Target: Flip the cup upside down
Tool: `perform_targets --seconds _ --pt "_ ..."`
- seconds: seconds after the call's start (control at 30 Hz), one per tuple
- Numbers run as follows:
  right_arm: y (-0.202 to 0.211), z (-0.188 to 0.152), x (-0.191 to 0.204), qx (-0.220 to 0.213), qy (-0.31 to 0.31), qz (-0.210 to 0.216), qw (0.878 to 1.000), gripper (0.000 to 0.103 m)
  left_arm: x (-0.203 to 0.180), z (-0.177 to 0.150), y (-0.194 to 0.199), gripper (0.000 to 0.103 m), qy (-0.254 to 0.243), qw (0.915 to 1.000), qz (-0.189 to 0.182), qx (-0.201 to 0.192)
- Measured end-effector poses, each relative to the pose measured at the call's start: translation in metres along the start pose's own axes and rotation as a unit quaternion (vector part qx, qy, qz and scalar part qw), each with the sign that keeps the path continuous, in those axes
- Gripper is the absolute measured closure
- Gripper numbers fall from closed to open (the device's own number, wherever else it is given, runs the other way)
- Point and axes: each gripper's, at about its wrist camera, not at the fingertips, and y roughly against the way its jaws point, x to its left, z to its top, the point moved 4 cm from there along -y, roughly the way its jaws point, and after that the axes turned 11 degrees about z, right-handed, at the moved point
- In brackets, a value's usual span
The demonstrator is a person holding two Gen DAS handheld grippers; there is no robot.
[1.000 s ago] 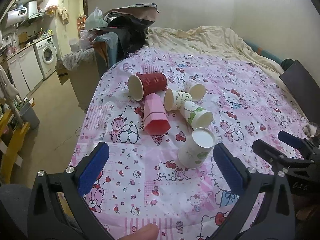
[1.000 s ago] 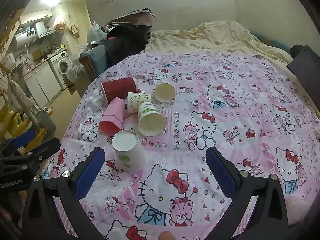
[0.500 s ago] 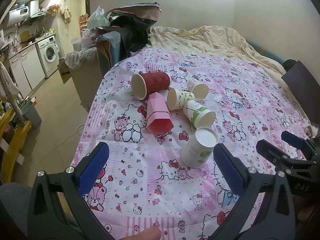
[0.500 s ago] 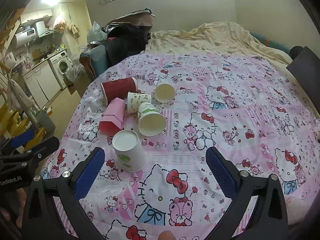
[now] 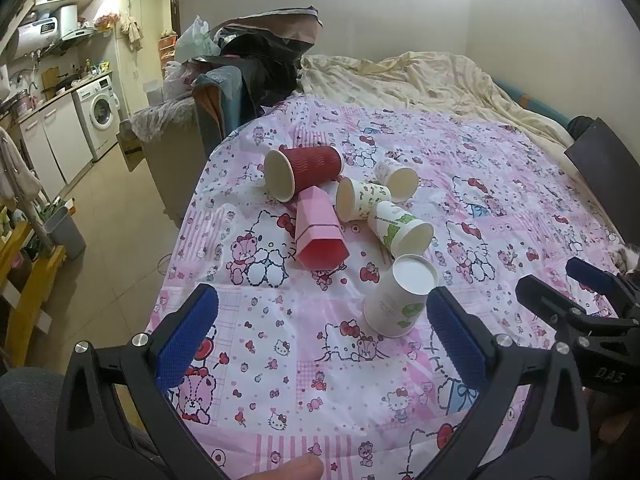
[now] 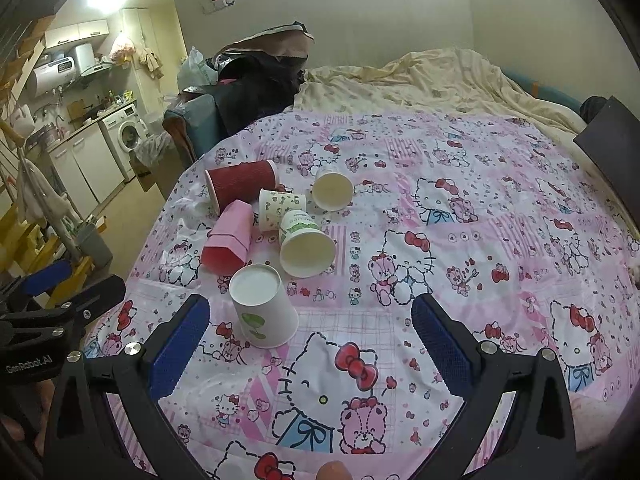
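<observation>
On the near part of the pink cartoon-print table (image 5: 260, 360), the white paper cup with green print (image 5: 398, 304) stands base-up, unmoved over the last second. Both the left tool (image 5: 320, 334) and the right tool (image 6: 310, 342) remain spread and empty, with only slight camera drift. Judged from this, one cup is already inverted, while the cups lying on their sides just beyond it await flipping.

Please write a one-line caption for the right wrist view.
Open right gripper facing an upside-down white cup and five tipped cups on pink cloth.
</observation>
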Motion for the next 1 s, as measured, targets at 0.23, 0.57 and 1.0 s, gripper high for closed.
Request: perform_targets --seconds 0.23,0.57,1.0 --pt "-0.0004 -0.0005 0.0008 0.001 -0.001 0.0 1.0 0.0 0.0013 0.0008 -0.0009 0.0 0.0 1.0 0.0 0.001" --pt "-0.0002 0.0003 0.0009 0.002 -0.002 -0.002 1.0 0.0 0.0005 0.0001 -0.0011 0.0 -0.001 1.0 -0.001 0.001" --pt "-0.0001 0.0001 0.001 0.0 0.0 -0.001 1.0 0.0 0.0021 -0.0002 -0.0023 0.0 -0.001 1.0 -0.001 0.003"
